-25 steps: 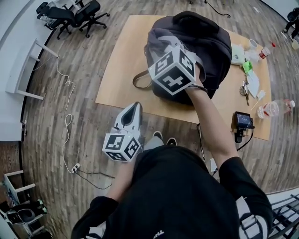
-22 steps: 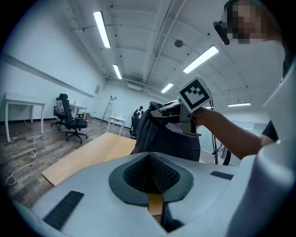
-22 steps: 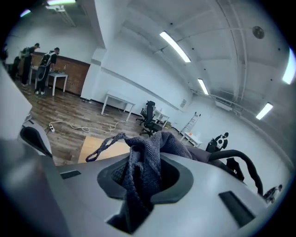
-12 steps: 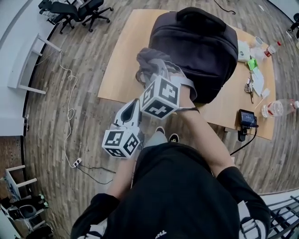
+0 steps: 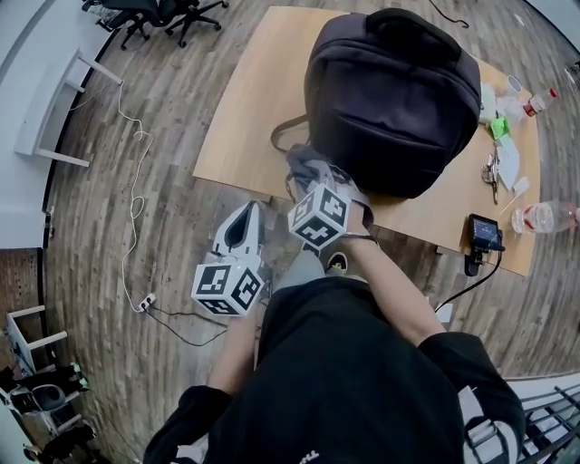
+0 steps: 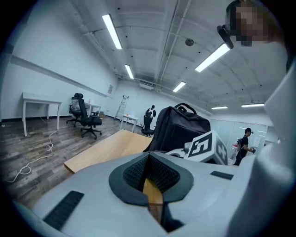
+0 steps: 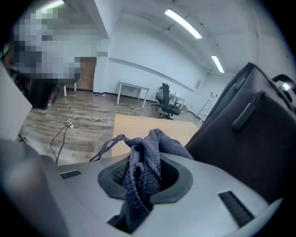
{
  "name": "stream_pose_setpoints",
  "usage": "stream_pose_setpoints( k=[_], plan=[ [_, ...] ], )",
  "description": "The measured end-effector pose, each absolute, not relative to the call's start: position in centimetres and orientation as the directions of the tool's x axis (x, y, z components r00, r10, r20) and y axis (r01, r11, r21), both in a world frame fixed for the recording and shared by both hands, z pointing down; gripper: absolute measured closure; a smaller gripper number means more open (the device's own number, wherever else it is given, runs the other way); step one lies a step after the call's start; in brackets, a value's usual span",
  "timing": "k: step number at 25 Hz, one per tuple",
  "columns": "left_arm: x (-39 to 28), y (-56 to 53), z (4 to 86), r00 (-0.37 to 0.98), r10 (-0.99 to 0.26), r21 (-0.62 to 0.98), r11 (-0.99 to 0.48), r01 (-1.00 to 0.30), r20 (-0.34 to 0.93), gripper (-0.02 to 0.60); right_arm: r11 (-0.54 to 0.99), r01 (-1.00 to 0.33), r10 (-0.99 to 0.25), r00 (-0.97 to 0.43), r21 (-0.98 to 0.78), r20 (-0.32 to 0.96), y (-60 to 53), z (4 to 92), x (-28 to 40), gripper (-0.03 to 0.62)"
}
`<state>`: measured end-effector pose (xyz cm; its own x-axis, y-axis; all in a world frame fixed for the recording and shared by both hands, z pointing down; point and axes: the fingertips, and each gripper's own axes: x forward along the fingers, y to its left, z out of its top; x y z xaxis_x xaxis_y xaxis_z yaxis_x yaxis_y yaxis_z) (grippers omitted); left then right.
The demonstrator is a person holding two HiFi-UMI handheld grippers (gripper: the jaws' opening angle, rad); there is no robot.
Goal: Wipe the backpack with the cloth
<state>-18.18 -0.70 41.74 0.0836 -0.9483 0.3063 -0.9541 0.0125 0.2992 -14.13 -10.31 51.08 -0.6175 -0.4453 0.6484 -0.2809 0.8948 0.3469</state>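
Note:
A black backpack (image 5: 394, 100) stands upright on the low wooden table (image 5: 245, 109); it also fills the right of the right gripper view (image 7: 245, 134) and shows in the left gripper view (image 6: 180, 129). My right gripper (image 5: 306, 172) is shut on a grey-blue cloth (image 7: 141, 171), bunched between its jaws, at the backpack's lower near-left corner over the table's front edge. The cloth (image 5: 304, 163) pokes out past the marker cube. My left gripper (image 5: 243, 227) is shut with nothing in it, held off the table's near edge, to the left of the right one.
On the table's right end lie plastic bottles (image 5: 542, 216), a small black device (image 5: 480, 234) with a cable, keys and green and white items. Office chairs (image 5: 163, 11) and a white table (image 5: 68, 118) stand at the far left. A cable (image 5: 136, 208) runs over the wood floor.
My right gripper has come down the front of the backpack with the cloth, from its upper left to the bottom near the table edge. The left gripper has shifted slightly.

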Motion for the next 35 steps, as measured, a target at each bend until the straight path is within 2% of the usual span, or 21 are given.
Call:
stream_pose_setpoints(
  k=[4,8,13,19,26,30,33,35],
  plan=[
    [-18.7,-0.3,42.0,0.077,-0.951,0.3,0.018,-0.954,0.301,0.568,0.754,-0.424,-0.641,-0.641,0.501,0.422,-14.5,41.0,-12.2,0.51],
    [-18.3,-0.6,41.8,0.09,-0.954,0.3,0.0,-0.954,0.287,0.568,0.666,-0.523,-0.724,-0.624,0.532,0.293,-19.1,33.2,-9.7,0.508],
    [-18.0,-0.9,41.6,0.105,-0.955,0.311,-0.014,-0.95,0.279,0.568,0.711,-0.384,-0.673,-0.616,0.589,0.41,-18.4,35.3,-11.1,0.51],
    [-18.2,-0.9,41.9,0.099,-0.953,0.313,-0.005,-0.95,0.288,0.568,0.789,-0.249,-0.593,-0.548,0.562,0.59,-14.7,43.6,-12.3,0.51],
    [-18.7,-0.6,41.7,0.091,-0.951,0.306,0.004,-0.952,0.295,0.568,0.746,-0.211,-0.636,-0.507,0.631,0.582,-12.3,49.1,-11.9,0.511],
    [-18.3,-0.6,41.8,0.108,-0.947,0.307,-0.011,-0.952,0.302,0.568,0.736,-0.25,-0.656,-0.493,0.629,0.572,-11.1,51.3,-9.9,0.51],
    [-17.8,-0.7,42.0,0.128,-0.942,0.302,-0.03,-0.953,0.311,0.568,0.813,-0.396,-0.578,-0.464,0.426,0.671,-10.5,56.3,-5.9,0.51],
    [-17.3,-0.9,42.2,0.144,-0.937,0.301,-0.045,-0.953,0.318,0.568,0.802,-0.522,-0.548,-0.452,0.29,0.704,-10.8,58.7,-2.0,0.511]
  ],
)
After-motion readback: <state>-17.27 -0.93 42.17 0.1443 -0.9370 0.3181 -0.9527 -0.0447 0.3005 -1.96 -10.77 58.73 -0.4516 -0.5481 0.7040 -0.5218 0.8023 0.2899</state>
